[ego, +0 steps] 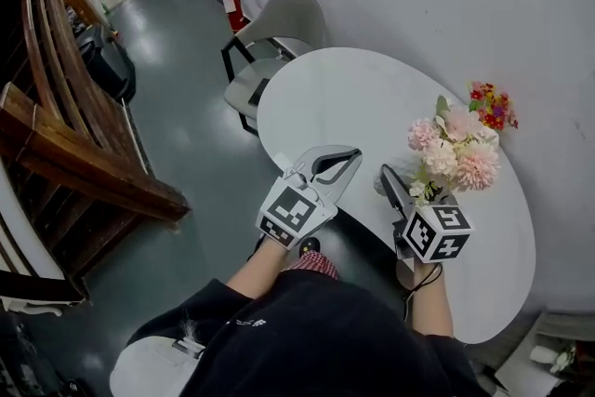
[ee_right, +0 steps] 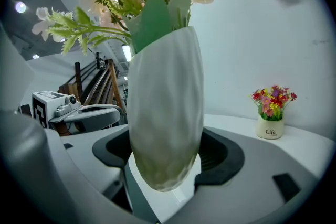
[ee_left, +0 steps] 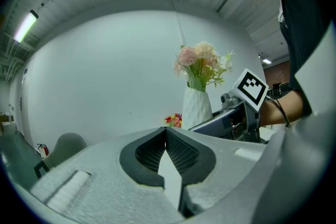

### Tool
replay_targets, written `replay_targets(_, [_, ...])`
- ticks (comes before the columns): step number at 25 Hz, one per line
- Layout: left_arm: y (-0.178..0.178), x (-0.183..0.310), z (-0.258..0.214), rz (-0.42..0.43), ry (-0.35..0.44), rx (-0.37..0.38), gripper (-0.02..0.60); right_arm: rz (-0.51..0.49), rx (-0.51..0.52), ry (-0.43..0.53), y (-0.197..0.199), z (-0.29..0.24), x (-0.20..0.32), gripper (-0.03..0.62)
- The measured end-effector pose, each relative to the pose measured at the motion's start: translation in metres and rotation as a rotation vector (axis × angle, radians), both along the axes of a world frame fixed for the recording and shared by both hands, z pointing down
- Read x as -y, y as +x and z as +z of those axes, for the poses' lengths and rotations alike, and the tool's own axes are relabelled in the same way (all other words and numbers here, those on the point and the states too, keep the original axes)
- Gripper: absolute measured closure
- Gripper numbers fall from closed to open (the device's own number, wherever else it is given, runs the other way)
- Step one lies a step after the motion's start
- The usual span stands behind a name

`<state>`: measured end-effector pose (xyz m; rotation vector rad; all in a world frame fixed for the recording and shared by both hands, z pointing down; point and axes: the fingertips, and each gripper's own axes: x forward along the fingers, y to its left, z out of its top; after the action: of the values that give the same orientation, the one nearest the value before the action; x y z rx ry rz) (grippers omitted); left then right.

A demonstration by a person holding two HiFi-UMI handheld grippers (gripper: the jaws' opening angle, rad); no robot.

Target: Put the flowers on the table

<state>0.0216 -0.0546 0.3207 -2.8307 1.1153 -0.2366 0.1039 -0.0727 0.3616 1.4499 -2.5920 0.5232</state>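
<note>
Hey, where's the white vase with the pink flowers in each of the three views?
Head view: the white vase is right of centre, mostly hidden under its blooms.
Left gripper view: the white vase is just right of centre, upright.
Right gripper view: the white vase fills the centre, very close.
Shared landmark: the small flower pot with red and yellow blooms, beyond the vase.

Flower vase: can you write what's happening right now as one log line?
right gripper: shut on white vase | left gripper: shut, empty | white vase: upright, over table
</note>
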Motion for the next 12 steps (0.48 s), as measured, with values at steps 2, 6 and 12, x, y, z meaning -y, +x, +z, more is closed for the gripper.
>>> replay_targets(2, [-0.005,0.007,0.001,0.008,-0.005,0.001,0.577,0.007,-0.002,-0.007,-0.004,0.001,0.007,0.227])
replay_targets(6, [-0.018,0.022,0.001,0.016,-0.013,0.0,0.577,0.021,-0.01,-0.01,-0.014,-0.002,0.019,0.227])
replay_targets(12, [-0.033,0.045,-0.001,0.036,-0.008,-0.014,0.577,0.053,-0.016,-0.002,-0.028,-0.004,0.04,0.227])
